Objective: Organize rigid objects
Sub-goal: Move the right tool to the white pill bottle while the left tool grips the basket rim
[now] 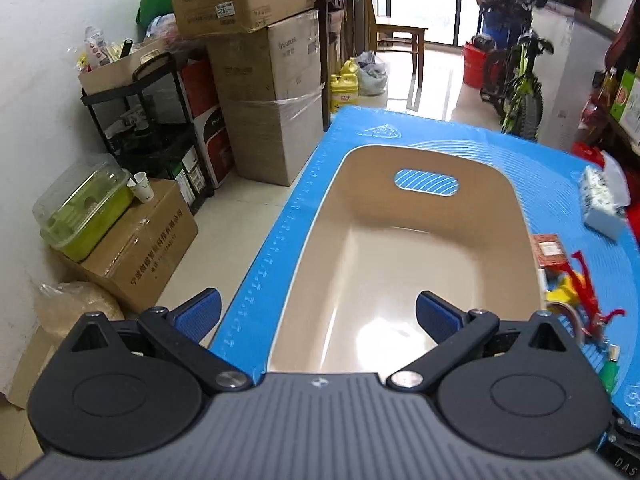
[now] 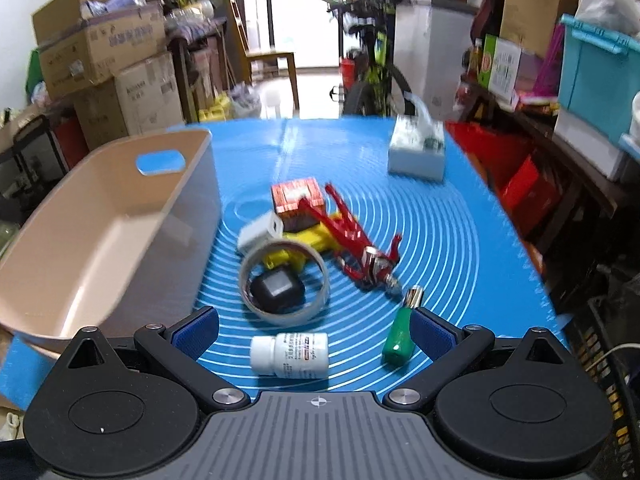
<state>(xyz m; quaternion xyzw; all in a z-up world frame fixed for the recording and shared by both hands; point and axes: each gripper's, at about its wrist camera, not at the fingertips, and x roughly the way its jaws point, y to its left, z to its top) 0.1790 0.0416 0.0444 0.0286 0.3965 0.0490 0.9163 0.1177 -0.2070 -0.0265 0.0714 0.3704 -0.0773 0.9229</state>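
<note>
An empty beige bin (image 1: 400, 264) (image 2: 100, 236) sits on the blue mat (image 1: 540, 168) (image 2: 420, 232). My left gripper (image 1: 318, 316) hovers open over the bin's near left edge. My right gripper (image 2: 314, 330) is open above a white pill bottle (image 2: 290, 355) lying on its side, with a green bottle (image 2: 400, 334) by the right finger. Further out lie a tape ring (image 2: 284, 280) around a black cube (image 2: 278, 288), a white adapter (image 2: 260, 234), a yellow toy (image 2: 308, 240), a red figure (image 2: 356, 240) (image 1: 588, 288) and a red box (image 2: 296, 198) (image 1: 550, 250).
A tissue pack (image 2: 416, 150) (image 1: 600, 204) lies at the mat's far right. Stacked cardboard boxes (image 1: 256, 80), a black shelf cart (image 1: 152, 132) and a green container (image 1: 84, 208) crowd the floor to the left. A bicycle (image 1: 520, 80) stands beyond the table.
</note>
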